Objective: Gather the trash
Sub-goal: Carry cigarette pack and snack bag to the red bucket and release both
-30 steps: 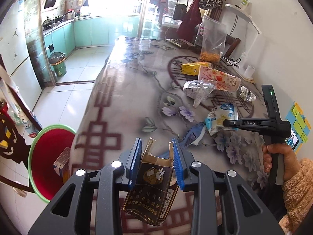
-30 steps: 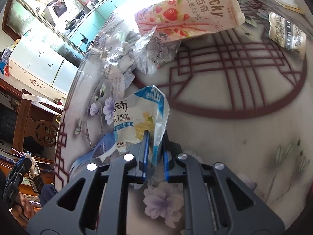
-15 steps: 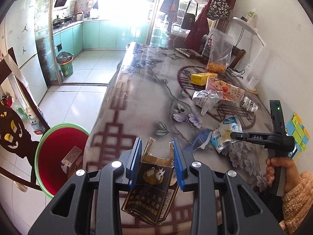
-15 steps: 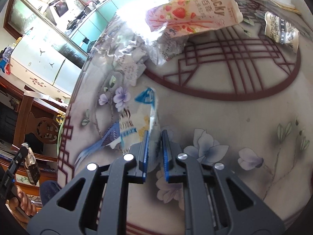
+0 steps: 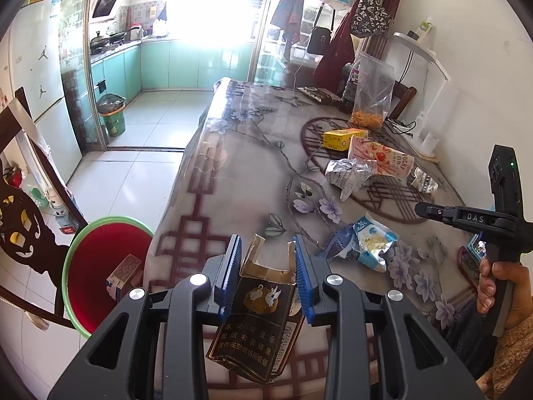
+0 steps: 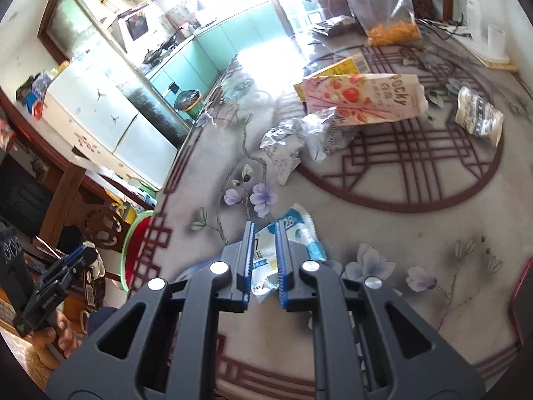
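Far left of the left wrist view, a dark carved chair (image 5: pixel 16 226) crowds the edge. Just right of it, on the floor, sits the red bin (image 5: pixel 71 266) with its green rim, a small box (image 5: pixel 125 271) lying inside. The table's corner stands between that bin and everything else.

Bottom centre, the left gripper (image 5: pixel 265 238) is clamped on a black and gold cigarette pack (image 5: pixel 260 320). Both blue pads press its sides, the torn flap pokes up between them, and the pack hangs over the near edge of the table (image 5: pixel 233 173).

Right of that, the blue and white snack wrapper (image 5: pixel 364 248) lies crumpled on the flowered cloth. Beyond it, towards the upper right, the trash is bunched together: a crumpled foil wrapper (image 5: pixel 346 173) touching a pink Pocky box (image 5: pixel 383 160), a yellow box (image 5: pixel 343 138) just behind, a clear bag of orange snacks (image 5: pixel 369 100) standing further back, and a small crushed packet (image 5: pixel 423 180) off to the right.

At the right edge, a hand (image 5: pixel 499 286) grips the right gripper (image 5: pixel 418 205), whose tips hang above the cloth, clear of the snack wrapper. In its own camera the jaws have just been opening. They stand a little apart, the wrapper shows in the gap between them, and the pads are not pressing on it.
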Action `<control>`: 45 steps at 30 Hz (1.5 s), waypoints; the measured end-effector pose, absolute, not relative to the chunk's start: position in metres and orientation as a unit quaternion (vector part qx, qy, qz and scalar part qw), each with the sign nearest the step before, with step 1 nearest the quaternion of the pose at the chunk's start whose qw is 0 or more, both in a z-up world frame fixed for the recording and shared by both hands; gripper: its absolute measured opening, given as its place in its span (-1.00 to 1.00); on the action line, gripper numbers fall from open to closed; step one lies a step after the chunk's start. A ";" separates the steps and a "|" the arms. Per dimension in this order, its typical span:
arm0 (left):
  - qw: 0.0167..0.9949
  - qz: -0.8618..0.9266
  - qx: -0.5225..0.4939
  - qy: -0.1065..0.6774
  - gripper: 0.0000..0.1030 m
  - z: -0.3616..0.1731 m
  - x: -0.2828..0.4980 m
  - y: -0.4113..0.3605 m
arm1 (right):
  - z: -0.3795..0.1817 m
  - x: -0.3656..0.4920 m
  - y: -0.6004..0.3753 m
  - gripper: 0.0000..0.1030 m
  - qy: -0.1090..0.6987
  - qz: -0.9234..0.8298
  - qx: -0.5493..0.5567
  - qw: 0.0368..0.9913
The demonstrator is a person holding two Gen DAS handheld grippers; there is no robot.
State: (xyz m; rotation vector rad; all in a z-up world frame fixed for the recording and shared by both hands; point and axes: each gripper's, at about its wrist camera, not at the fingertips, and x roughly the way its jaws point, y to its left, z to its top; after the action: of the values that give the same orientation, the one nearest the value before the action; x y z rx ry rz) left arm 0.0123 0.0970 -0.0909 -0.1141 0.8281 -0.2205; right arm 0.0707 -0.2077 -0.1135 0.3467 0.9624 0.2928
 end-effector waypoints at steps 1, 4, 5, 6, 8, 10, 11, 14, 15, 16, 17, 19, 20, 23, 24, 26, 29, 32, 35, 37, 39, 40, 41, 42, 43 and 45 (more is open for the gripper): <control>0.907 -0.107 -0.056 0.403 -0.44 -0.091 0.012 0.097 | -0.118 0.073 -0.206 -0.52 0.468 0.135 0.157 0.859; 0.908 -0.108 -0.053 0.400 -0.44 -0.090 0.010 0.097 | -0.135 0.080 -0.212 0.40 0.476 0.114 0.187 0.852; 0.908 -0.108 -0.053 0.400 -0.44 -0.090 0.010 0.098 | -0.141 0.083 -0.212 0.40 0.481 0.109 0.193 0.848; 0.908 -0.108 -0.053 0.401 -0.44 -0.090 0.010 0.098 | -0.150 0.090 -0.212 0.40 0.495 0.102 0.195 0.841; 0.908 -0.109 -0.053 0.402 -0.44 -0.091 0.010 0.098 | -0.165 0.103 -0.210 0.40 0.518 0.090 0.188 0.829; 0.908 -0.110 -0.053 0.401 -0.44 -0.090 0.009 0.098 | -0.178 0.113 -0.208 0.38 0.534 0.085 0.182 0.821; 0.908 -0.111 -0.052 0.401 -0.44 -0.090 0.008 0.097 | -0.184 0.116 -0.205 0.26 0.541 0.090 0.182 0.816; 0.907 -0.108 -0.051 0.403 -0.44 -0.092 0.009 0.100 | -0.196 0.120 -0.191 -0.63 0.563 0.120 0.167 0.800; 0.907 -0.107 -0.052 0.404 -0.44 -0.092 0.010 0.100 | -0.199 0.119 -0.187 -0.84 0.568 0.128 0.162 0.796; 0.907 -0.106 -0.054 0.403 -0.44 -0.092 0.010 0.102 | -0.200 0.118 -0.185 -0.84 0.569 0.132 0.162 0.796; 0.908 -0.105 -0.055 0.402 -0.44 -0.092 0.010 0.103 | -0.198 0.114 -0.184 -0.84 0.565 0.136 0.167 0.797; 0.908 -0.102 -0.056 0.403 -0.44 -0.094 0.011 0.105 | -0.190 0.110 -0.184 -0.84 0.553 0.141 0.175 0.802; 0.908 -0.100 -0.057 0.404 -0.44 -0.095 0.012 0.106 | -0.182 0.107 -0.184 -0.84 0.544 0.146 0.178 0.807; 0.907 -0.096 -0.062 0.405 -0.44 -0.096 0.013 0.109 | -0.156 0.100 -0.182 -0.84 0.517 0.163 0.178 0.821; 0.907 -0.096 -0.064 0.405 -0.44 -0.097 0.014 0.110 | -0.149 0.099 -0.180 -0.84 0.512 0.167 0.177 0.824; 0.907 -0.095 -0.066 0.406 -0.44 -0.099 0.015 0.112 | -0.135 0.097 -0.175 -0.84 0.500 0.175 0.174 0.830; 0.907 -0.094 -0.067 0.405 -0.44 -0.101 0.015 0.115 | -0.117 0.094 -0.164 -0.84 0.485 0.190 0.161 0.839; 0.907 -0.086 -0.071 0.406 -0.44 -0.104 0.016 0.124 | -0.104 0.095 -0.145 -0.84 0.476 0.198 0.130 0.847; 0.908 -0.076 -0.075 0.404 -0.43 -0.103 0.018 0.135 | -0.096 0.098 -0.127 -0.84 0.472 0.212 0.118 0.847; 0.910 -0.064 -0.080 0.403 -0.43 -0.103 0.019 0.147 | -0.092 0.099 -0.112 -0.84 0.471 0.220 0.110 0.847; 0.911 -0.049 -0.086 0.401 -0.44 -0.101 0.020 0.161 | -0.090 0.102 -0.096 -0.84 0.472 0.229 0.098 0.846; 0.912 -0.041 -0.088 0.399 -0.44 -0.101 0.020 0.168 | -0.089 0.102 -0.088 -0.84 0.472 0.235 0.092 0.845; 0.912 -0.034 -0.090 0.398 -0.44 -0.101 0.019 0.174 | -0.088 0.102 -0.078 -0.84 0.472 0.239 0.088 0.844; 0.912 -0.025 -0.093 0.398 -0.44 -0.101 0.020 0.182 | -0.087 0.103 -0.068 -0.84 0.471 0.246 0.080 0.844; 0.912 -0.014 -0.095 0.399 -0.44 -0.102 0.020 0.190 | -0.087 0.103 -0.059 -0.84 0.470 0.250 0.073 0.843; 0.910 0.004 -0.097 0.404 -0.44 -0.104 0.022 0.204 | -0.084 0.103 -0.038 -0.84 0.468 0.266 0.055 0.841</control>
State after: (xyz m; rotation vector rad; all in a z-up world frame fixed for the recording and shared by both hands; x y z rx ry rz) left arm 0.0217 0.2043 -0.1043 -0.1996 0.8334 0.0076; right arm 0.1029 -0.0384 -0.0840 0.1157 0.9880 0.5629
